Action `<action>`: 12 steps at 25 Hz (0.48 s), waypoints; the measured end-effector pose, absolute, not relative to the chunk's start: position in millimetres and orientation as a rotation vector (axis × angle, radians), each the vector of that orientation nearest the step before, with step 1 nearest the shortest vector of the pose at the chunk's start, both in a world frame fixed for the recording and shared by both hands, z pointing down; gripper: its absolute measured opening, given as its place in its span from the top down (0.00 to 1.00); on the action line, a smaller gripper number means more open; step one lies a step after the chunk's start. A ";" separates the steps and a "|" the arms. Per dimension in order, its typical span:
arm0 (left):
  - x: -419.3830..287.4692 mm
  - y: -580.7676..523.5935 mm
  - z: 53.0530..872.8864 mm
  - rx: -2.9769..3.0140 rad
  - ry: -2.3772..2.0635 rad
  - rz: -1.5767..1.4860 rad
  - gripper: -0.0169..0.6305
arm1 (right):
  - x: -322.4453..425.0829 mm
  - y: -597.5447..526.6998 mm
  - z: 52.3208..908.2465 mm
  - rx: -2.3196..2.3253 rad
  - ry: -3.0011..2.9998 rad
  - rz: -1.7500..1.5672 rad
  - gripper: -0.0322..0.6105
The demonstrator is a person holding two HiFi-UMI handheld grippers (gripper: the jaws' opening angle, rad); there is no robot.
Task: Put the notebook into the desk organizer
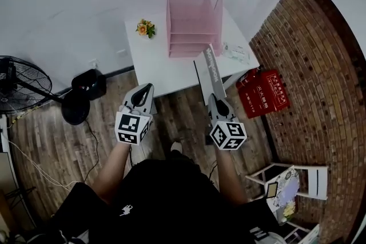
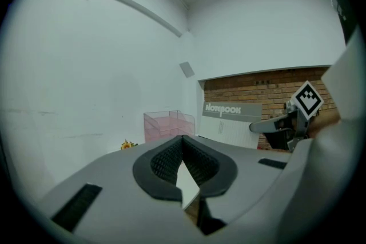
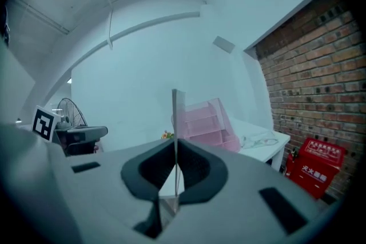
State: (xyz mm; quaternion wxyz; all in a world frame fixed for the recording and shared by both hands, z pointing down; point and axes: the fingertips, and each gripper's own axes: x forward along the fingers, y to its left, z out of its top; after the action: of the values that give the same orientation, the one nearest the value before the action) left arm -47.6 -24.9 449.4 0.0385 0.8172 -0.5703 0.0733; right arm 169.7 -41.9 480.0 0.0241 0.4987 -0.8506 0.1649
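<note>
Right claw [image 3: 175, 146] was pressed together on the notebook [image 1: 211, 70], pinching its lower edge. The notebook stood upright and edge-on between the pads, rising above the claw. From the head view it was held in the air over the near edge of the white desk [image 1: 154, 68], cover lettering turned toward the left side, with nothing of it inside the organizer. The left gripper view showed its grey title band and pale lined cover face-on. Left claw [image 2: 183, 139] was pressed together at the tips with nothing between the pads, held level beside the right one, short of the desk's near edge and over the wooden floor [image 1: 57, 140]. The pink translucent desk organizer [image 1: 193, 23] stood at the far side of the desk against the white wall, its open tiers facing the person, well apart from the notebook. A small bunch of orange and yellow flowers [image 1: 146, 28] sat on the desk to the left of the organizer. A clear object [image 1: 235, 52] lay to the organizer's right, near the desk corner; what it was could not be made out. A red box [image 1: 264, 92] stood on the floor against the brick wall [image 1: 311, 66], just beside the desk's right end. A black fan [image 1: 20, 86] stood at the far left, and a white chair [image 1: 311, 180] at the lower right.
</note>
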 end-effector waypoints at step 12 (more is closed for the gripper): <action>-11.3 -80.6 462.8 2.450 -1.766 0.267 0.97 | 187.1 -109.1 516.2 1.397 -2.696 0.744 0.93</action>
State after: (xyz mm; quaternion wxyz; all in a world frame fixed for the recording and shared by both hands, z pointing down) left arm -11.3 -80.6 462.8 0.0548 0.8067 -0.5818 0.0880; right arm 187.1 -109.1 516.2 0.0076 0.4469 -0.8623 0.2380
